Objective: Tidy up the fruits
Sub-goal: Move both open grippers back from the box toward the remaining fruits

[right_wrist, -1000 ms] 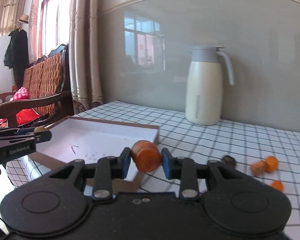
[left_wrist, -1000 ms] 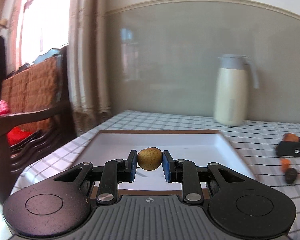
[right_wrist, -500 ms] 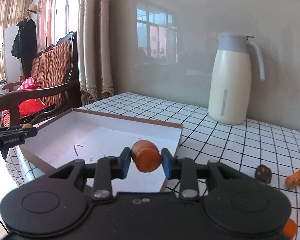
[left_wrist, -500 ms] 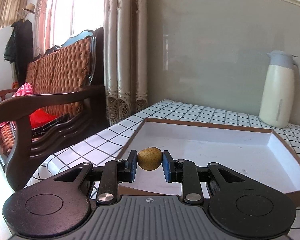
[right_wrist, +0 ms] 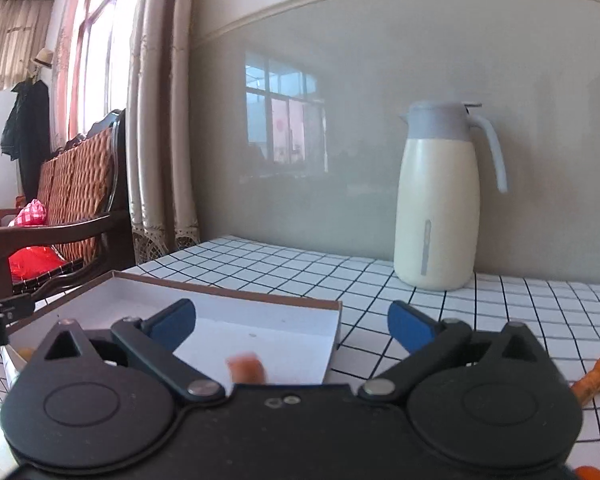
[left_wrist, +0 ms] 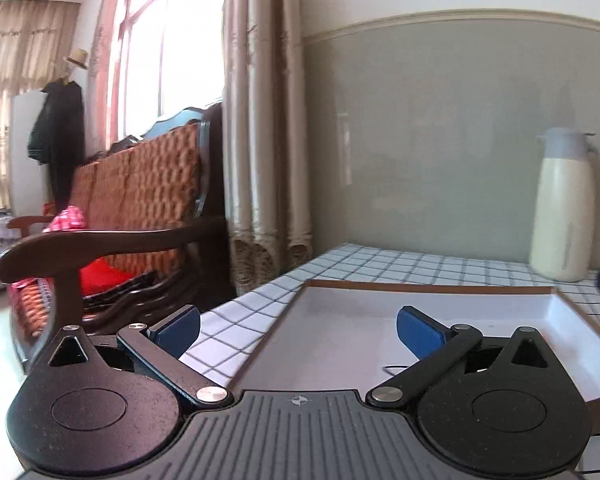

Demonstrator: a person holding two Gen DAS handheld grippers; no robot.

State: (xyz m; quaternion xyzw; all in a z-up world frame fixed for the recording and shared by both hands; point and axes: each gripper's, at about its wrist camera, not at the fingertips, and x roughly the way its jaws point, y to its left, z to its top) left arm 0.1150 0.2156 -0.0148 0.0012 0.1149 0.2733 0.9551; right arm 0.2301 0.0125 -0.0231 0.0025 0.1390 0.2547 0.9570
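My left gripper (left_wrist: 298,322) hangs over the near left corner of the shallow white box (left_wrist: 420,289); its jaws are opening wide and nothing is between them. The yellow-brown fruit does not show in the left wrist view. My right gripper (right_wrist: 292,316) is over the box's (right_wrist: 228,293) near right part, jaws opening, nothing between the pads. Below it a blurred orange carrot piece (right_wrist: 246,366) lies or falls inside the box. A small orange-brown bit (right_wrist: 25,354) peeks out at the box's left end, under the left gripper's tip (right_wrist: 0,316).
A cream jug with a grey lid (right_wrist: 440,200) stands by the back wall on the checked tablecloth (right_wrist: 500,320). Loose orange pieces (right_wrist: 596,374) lie on the cloth at the right. A wooden sofa (left_wrist: 120,216) and curtains (left_wrist: 264,120) are beyond the table's left edge.
Both grippers have opened wide. The yellow-brown fruit has left the left jaws and the carrot piece has dropped from the right jaws into the box. Both views have swung slightly.
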